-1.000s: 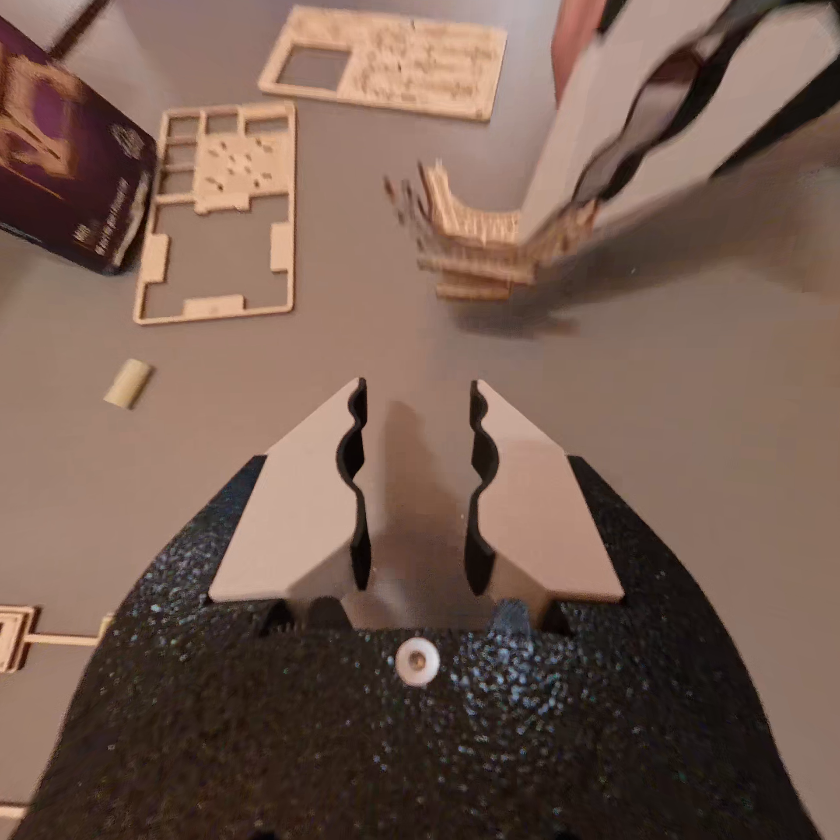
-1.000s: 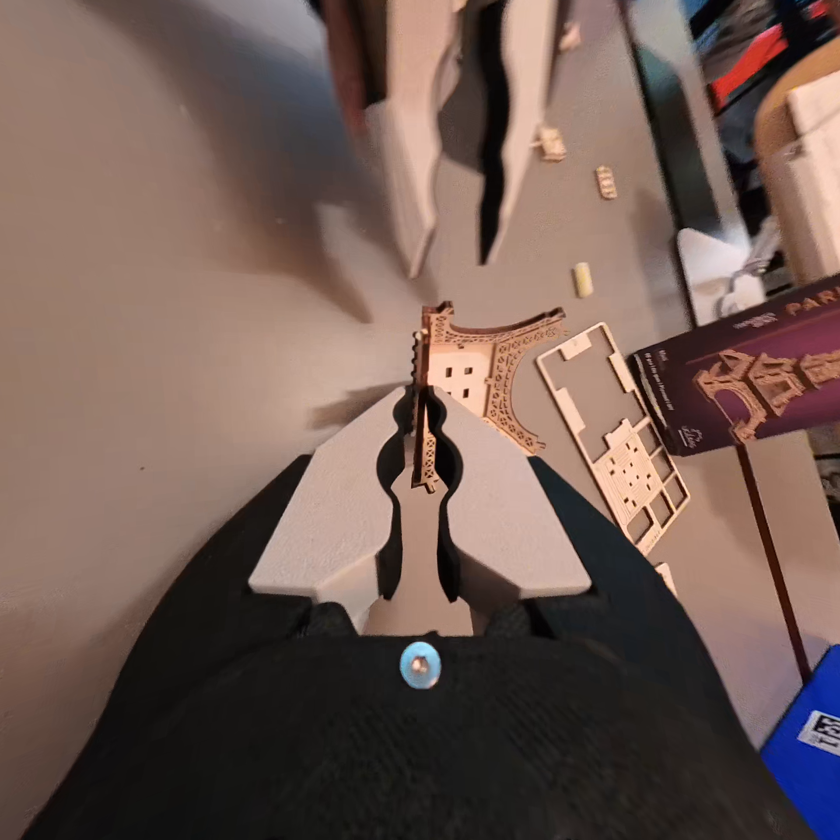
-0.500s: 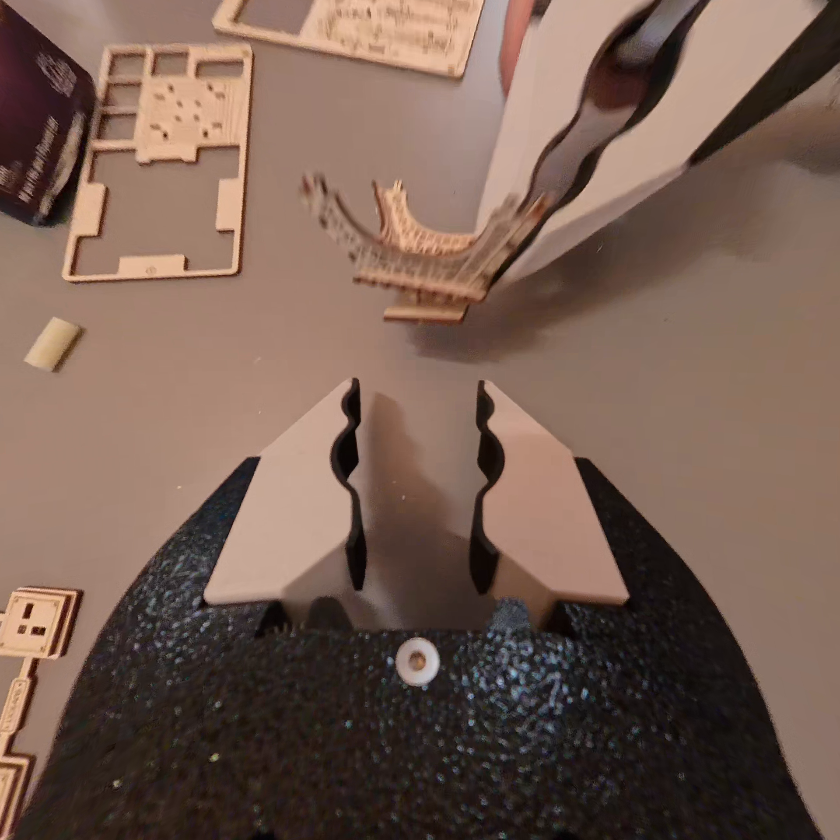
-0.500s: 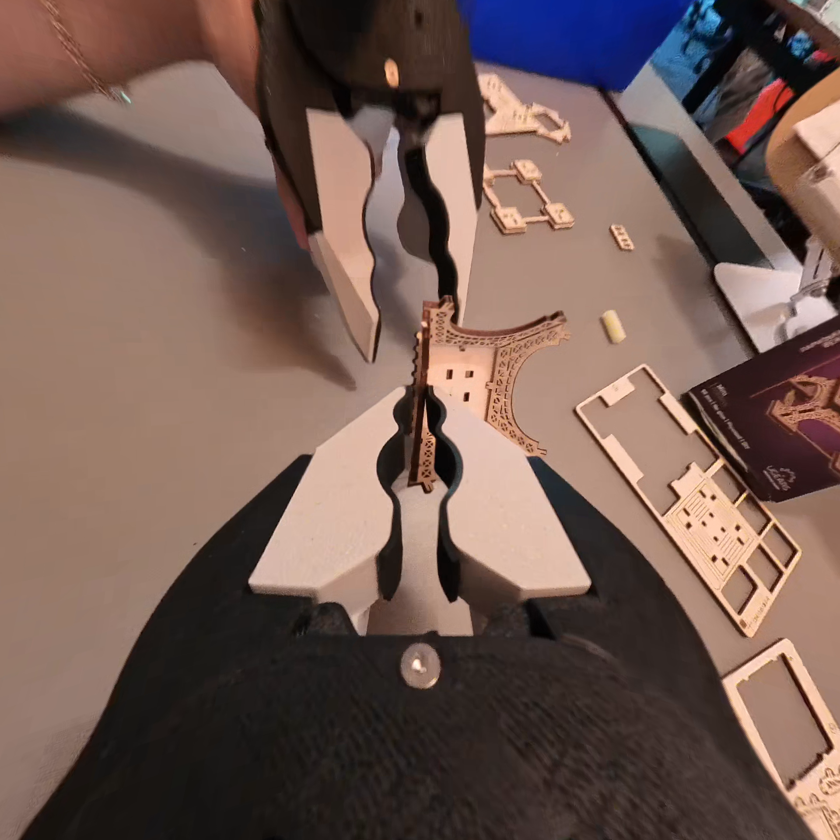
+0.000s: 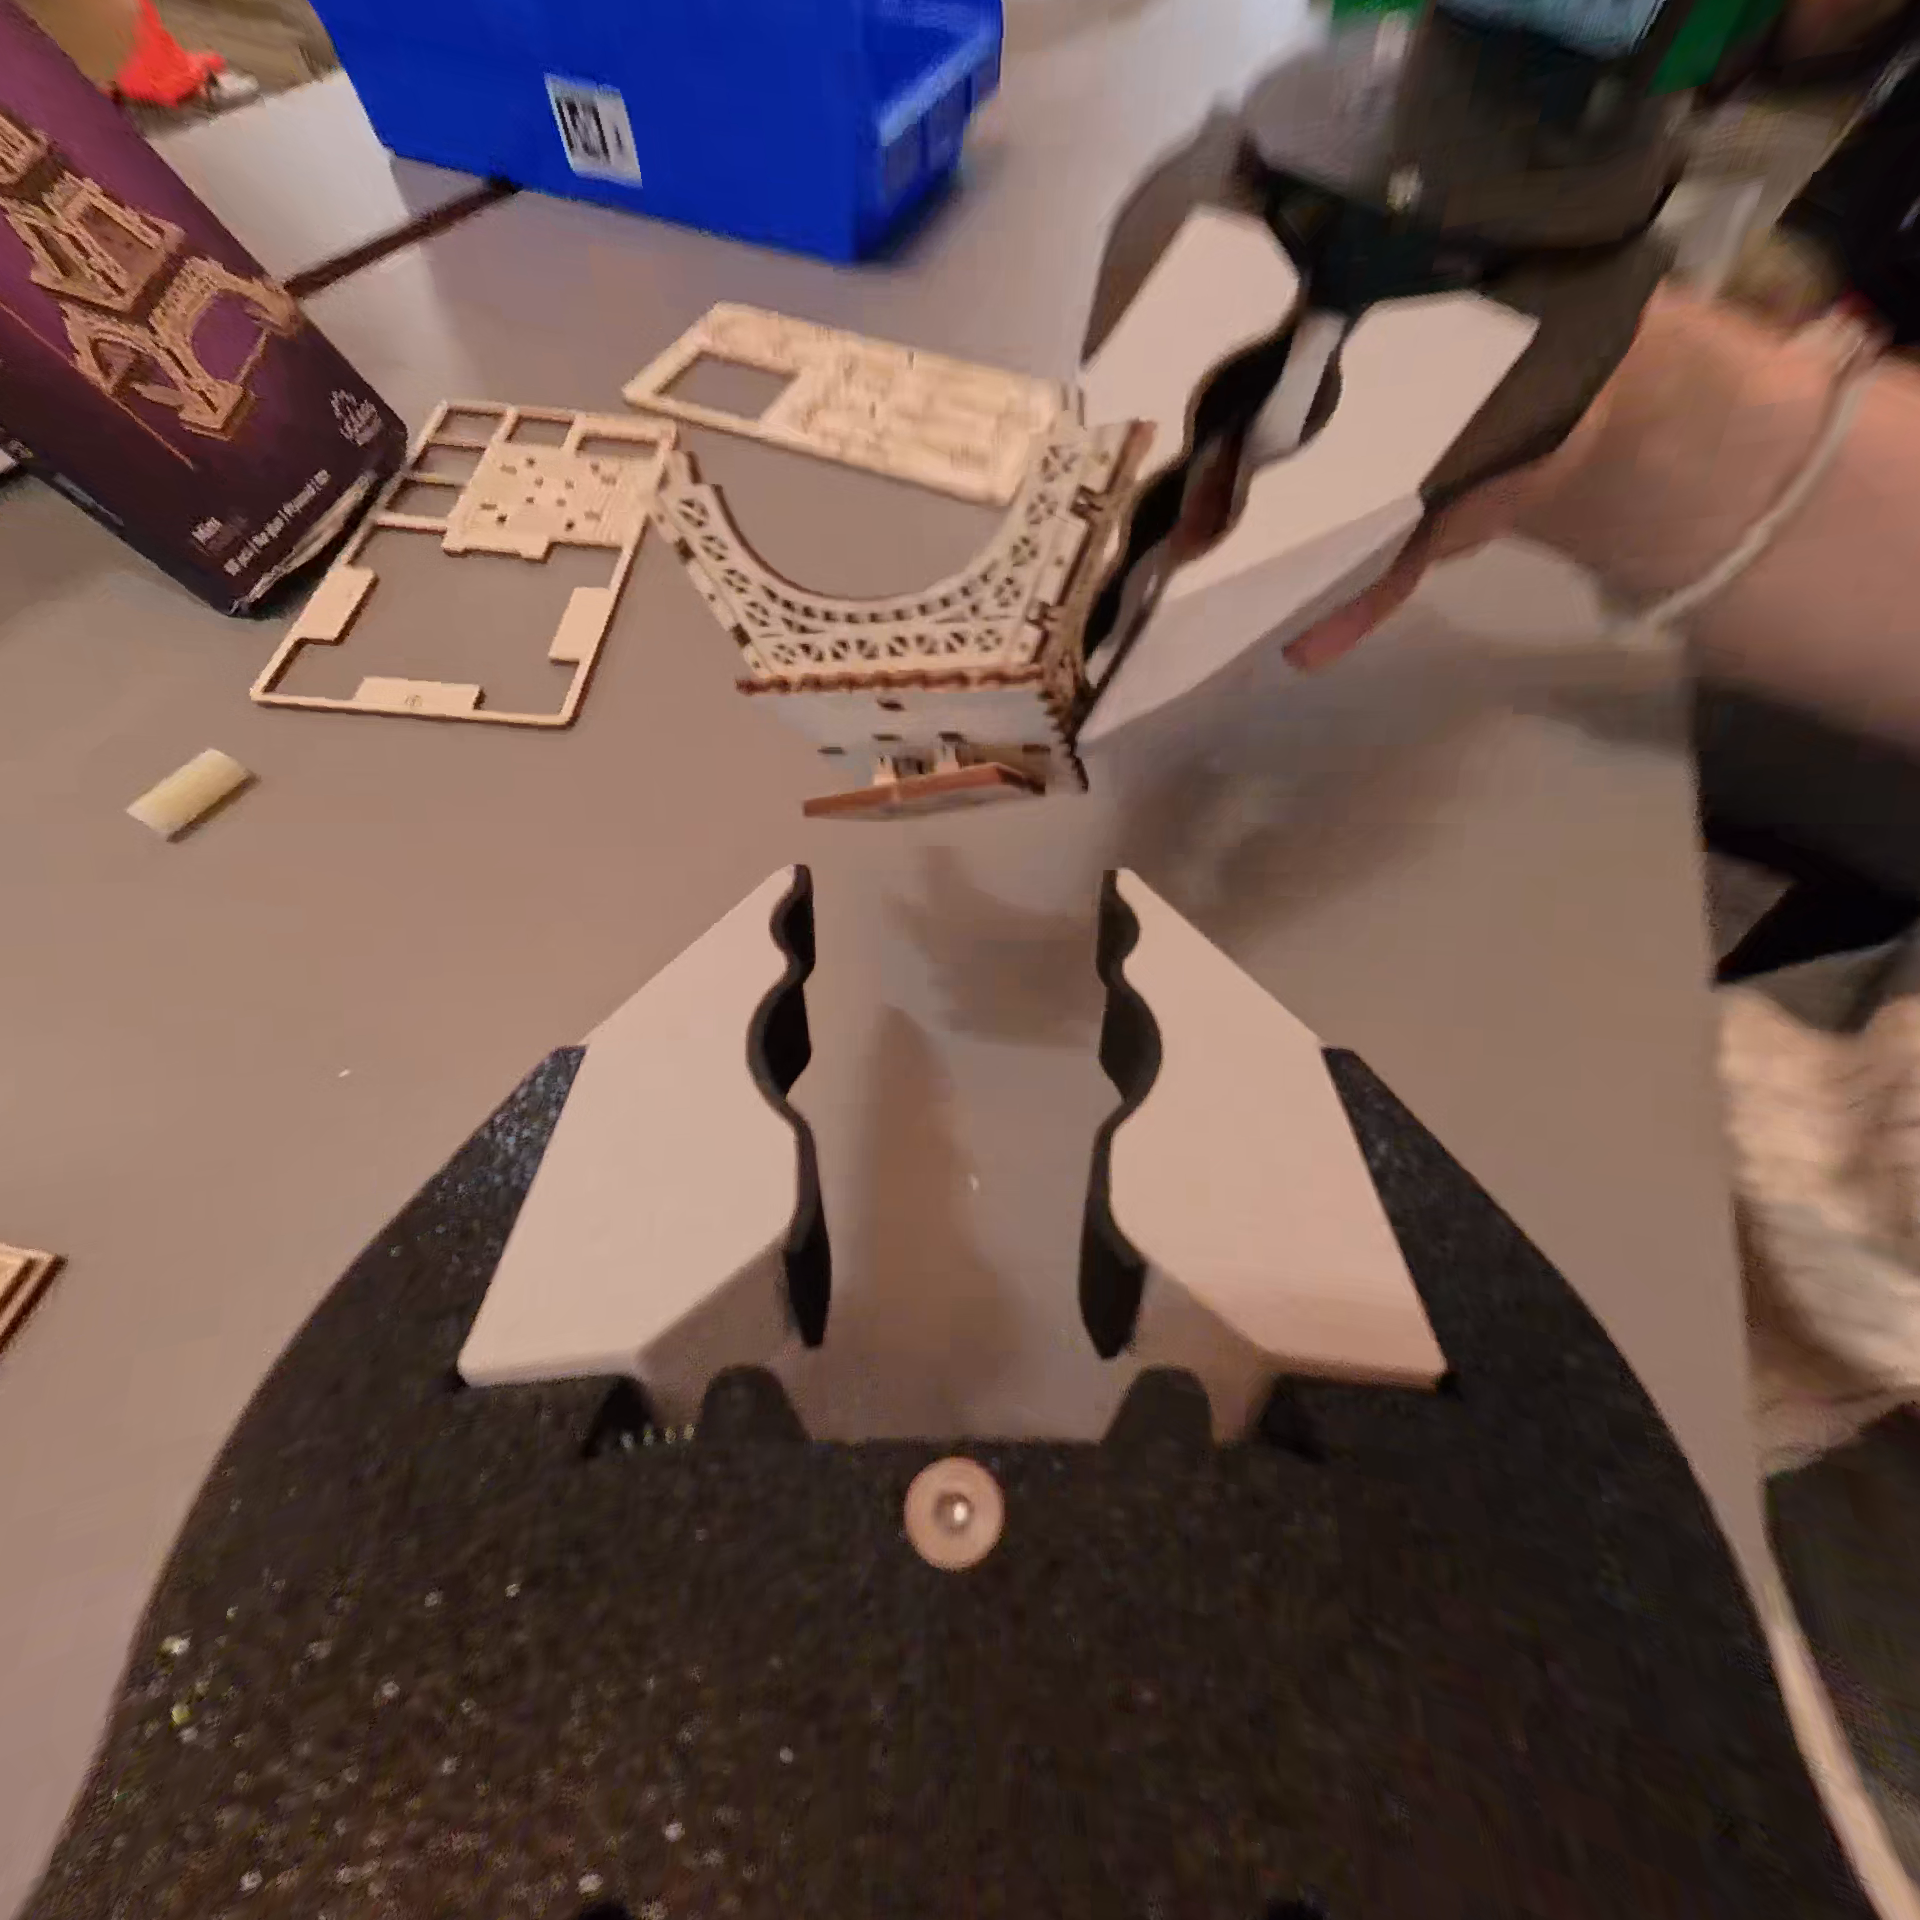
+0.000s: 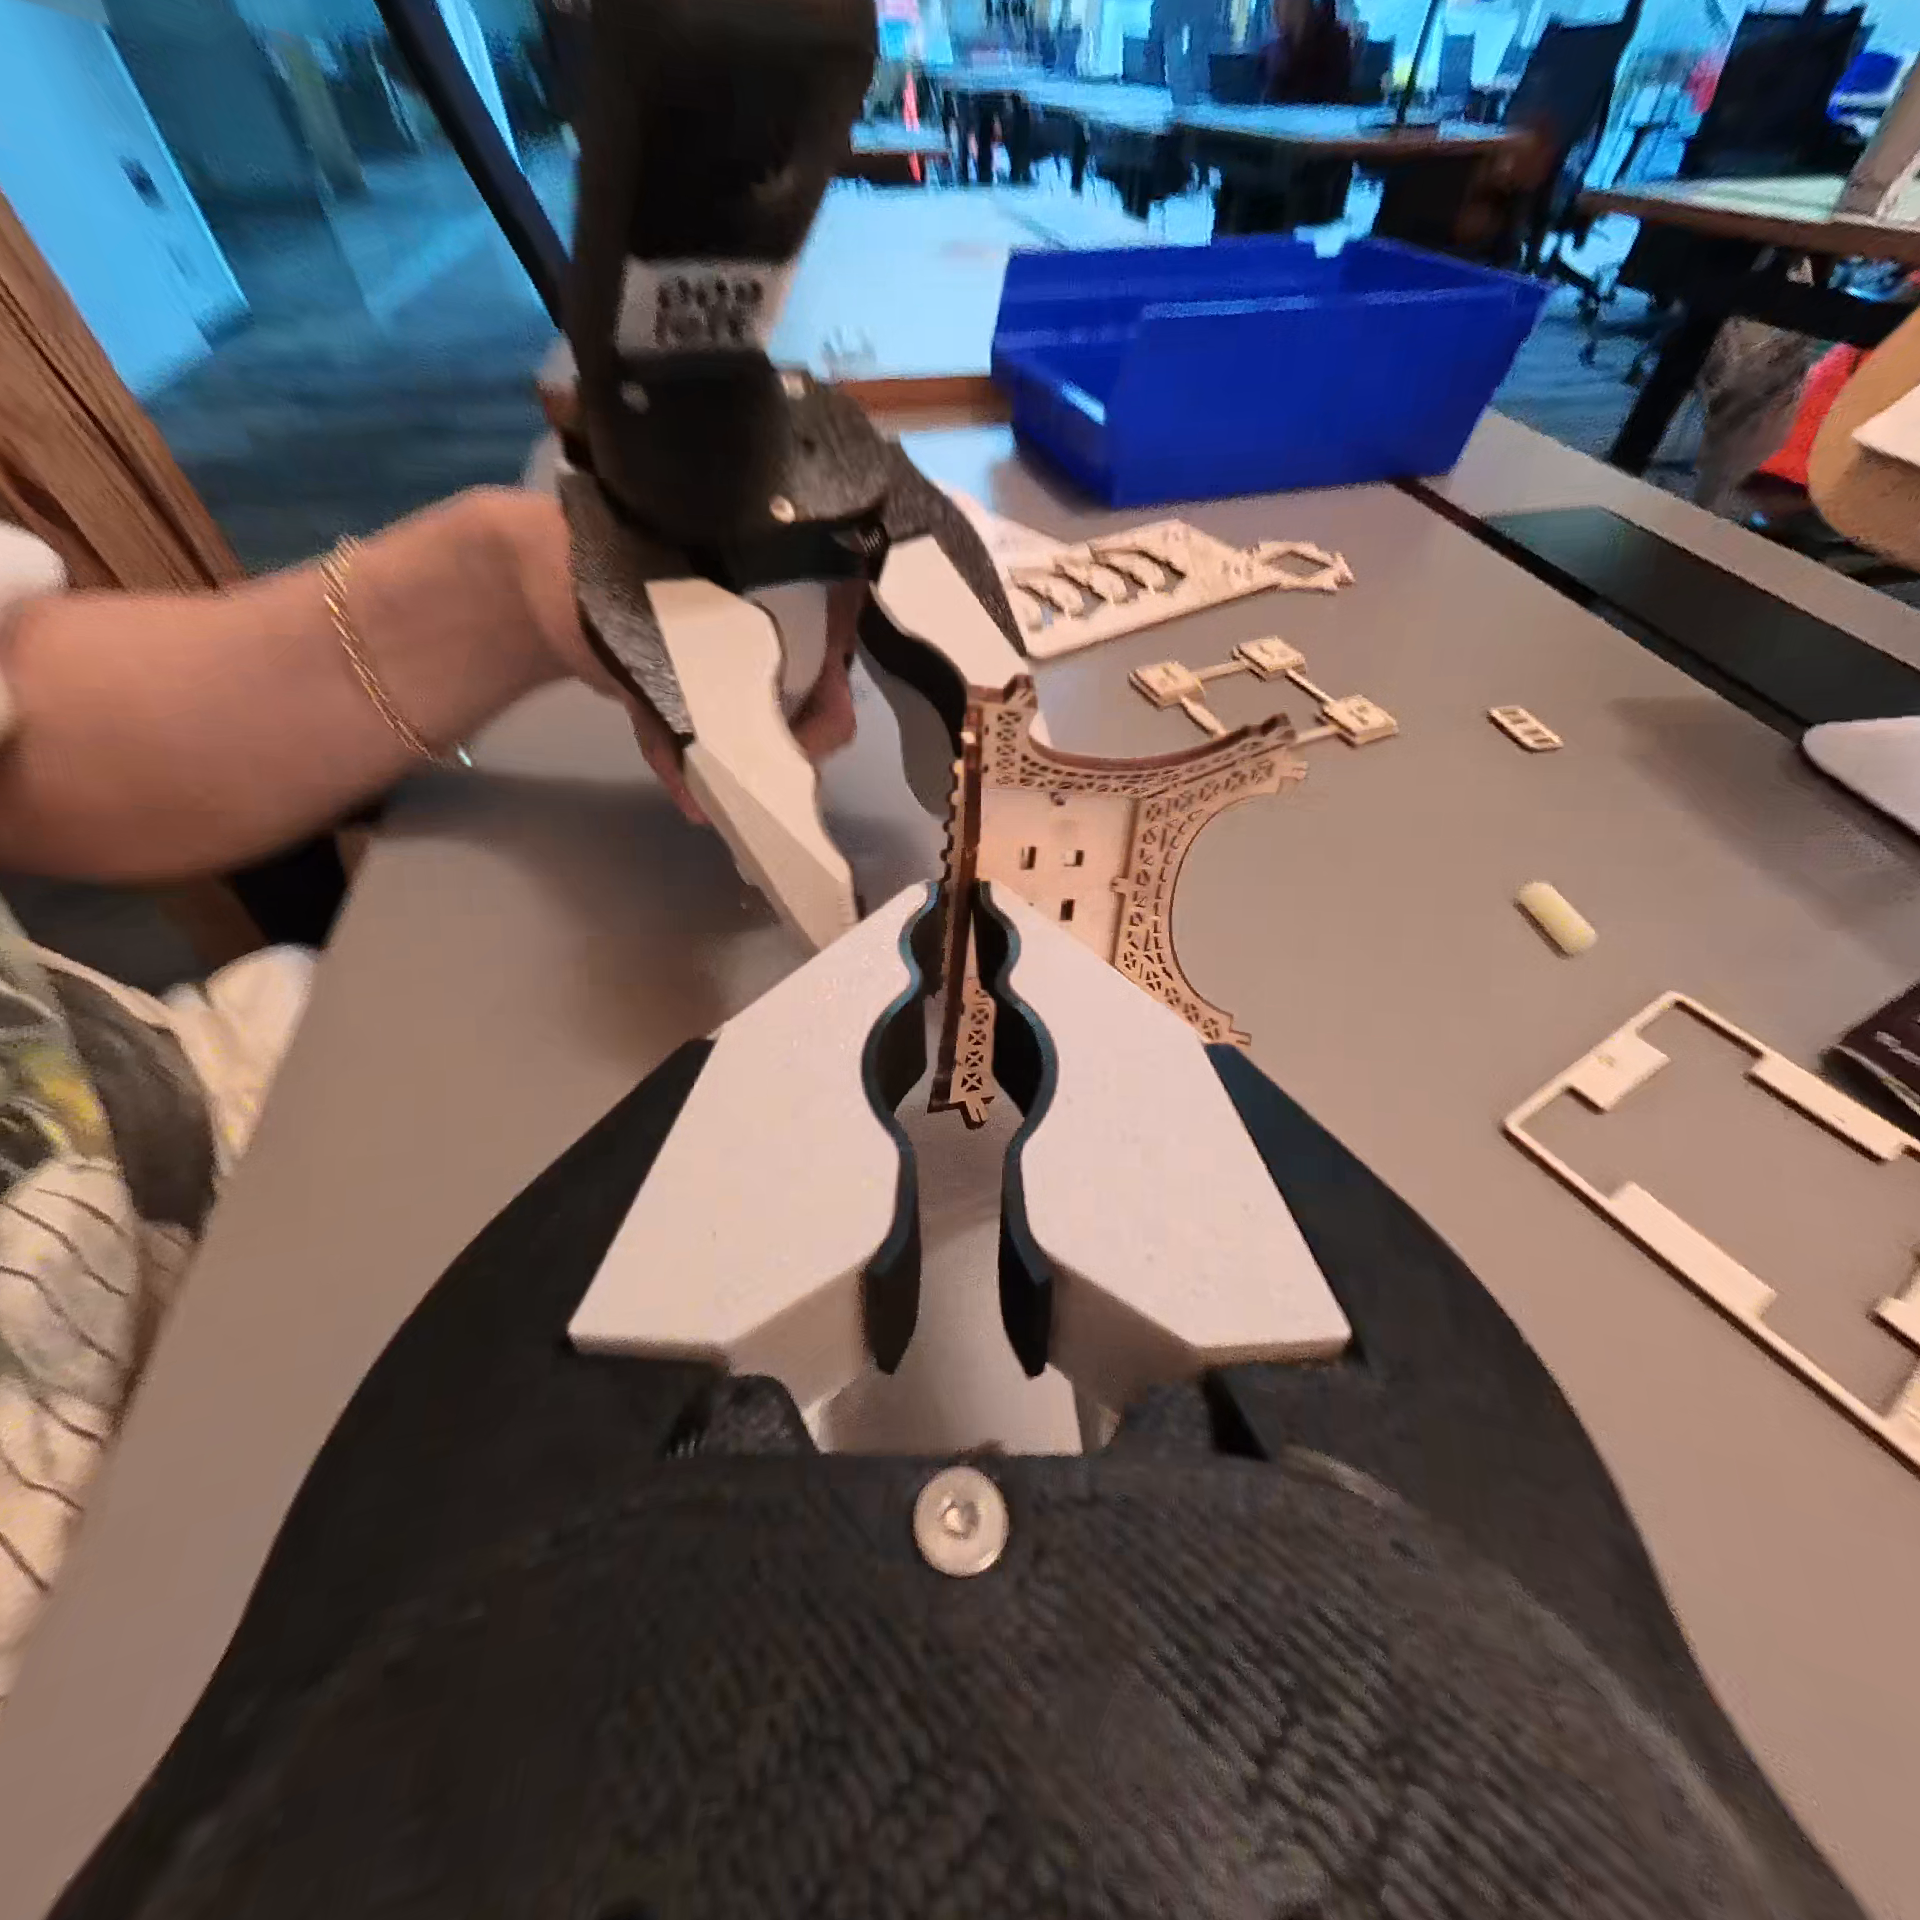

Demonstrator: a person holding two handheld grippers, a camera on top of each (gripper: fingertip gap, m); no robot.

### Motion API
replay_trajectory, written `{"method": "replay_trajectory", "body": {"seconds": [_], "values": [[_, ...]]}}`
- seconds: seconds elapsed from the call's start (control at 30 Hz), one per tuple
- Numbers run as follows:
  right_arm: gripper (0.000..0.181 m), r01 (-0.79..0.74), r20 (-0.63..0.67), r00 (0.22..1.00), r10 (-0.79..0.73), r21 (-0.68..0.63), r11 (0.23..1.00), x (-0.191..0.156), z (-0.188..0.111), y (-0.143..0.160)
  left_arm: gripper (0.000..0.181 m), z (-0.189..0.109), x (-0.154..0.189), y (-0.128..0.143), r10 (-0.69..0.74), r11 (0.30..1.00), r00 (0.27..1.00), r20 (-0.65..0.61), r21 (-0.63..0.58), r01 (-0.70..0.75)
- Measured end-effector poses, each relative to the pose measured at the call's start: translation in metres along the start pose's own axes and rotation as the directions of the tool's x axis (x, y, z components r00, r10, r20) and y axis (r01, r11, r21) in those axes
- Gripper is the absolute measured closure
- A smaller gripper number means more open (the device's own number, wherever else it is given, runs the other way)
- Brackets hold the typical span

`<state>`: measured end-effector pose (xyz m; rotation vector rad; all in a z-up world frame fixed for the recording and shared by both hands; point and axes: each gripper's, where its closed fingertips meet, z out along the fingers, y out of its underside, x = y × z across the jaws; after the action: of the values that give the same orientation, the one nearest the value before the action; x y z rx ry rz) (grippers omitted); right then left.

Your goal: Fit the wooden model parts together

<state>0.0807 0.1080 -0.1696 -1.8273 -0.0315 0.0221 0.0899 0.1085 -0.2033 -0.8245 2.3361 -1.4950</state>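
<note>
The wooden model (image 5: 894, 613) is a partly built tower base with lattice arches and a small platform. My right gripper (image 6: 956, 909) is shut on one lattice side panel and holds the model (image 6: 1101, 831) above the grey table. In the left wrist view the right gripper (image 5: 1117, 623) comes in from the upper right. My left gripper (image 5: 954, 894) is open and empty, its jaws wide apart just short of the model's platform. In the right wrist view the left gripper (image 6: 883, 862) points down, one finger close beside the held panel's top edge. I cannot tell whether they touch.
Punched-out wooden part frames (image 5: 468, 561) (image 5: 862, 395) (image 6: 1714, 1174) lie on the table (image 5: 312, 987). A purple box (image 5: 135, 343), a blue bin (image 5: 675, 104) (image 6: 1247, 353), a cream stick (image 5: 187, 790) (image 6: 1555, 914) and small wooden pieces (image 6: 1268, 686) sit around. A person's forearm (image 6: 260, 707) is at left. Both grippers' tips are close together, under 4 cm apart. Left tips and right tips are each some 20 cm from the cream stick (image 6: 1555, 914). Look for it in the left wrist view (image 5: 189, 792) too.
The right gripper has lifted and turned the model. The left gripper has moved closer to it and opened a little wider. Both views now tilt up toward the room.
</note>
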Motion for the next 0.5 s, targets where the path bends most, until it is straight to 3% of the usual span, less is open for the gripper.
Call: {"method": "replay_trajectory", "body": {"seconds": [0.17, 0.33, 0.5], "values": [[0.179, -0.096, 0.027, 0.995, 0.093, 0.128, 0.987, -0.002, -0.004, -0.018, 0.133, -0.015, 0.004, -0.022, -0.096, 0.986, 0.995, -0.036, 0.135, 0.1], [0.179, -0.07, 0.037, 0.997, 0.067, 0.1, 0.993, -0.008, 0.001, -0.014, 0.137, -0.023, 0.004, -0.032, -0.119, 0.971, 0.993, -0.02, 0.205, 0.12], [0.179, -0.028, 0.036, 0.999, 0.026, 0.066, 0.997, -0.012, 0.006, -0.01, 0.138, -0.024, 0.0, -0.024, -0.129, 0.977, 0.992, -0.007, 0.17, 0.128]]}}
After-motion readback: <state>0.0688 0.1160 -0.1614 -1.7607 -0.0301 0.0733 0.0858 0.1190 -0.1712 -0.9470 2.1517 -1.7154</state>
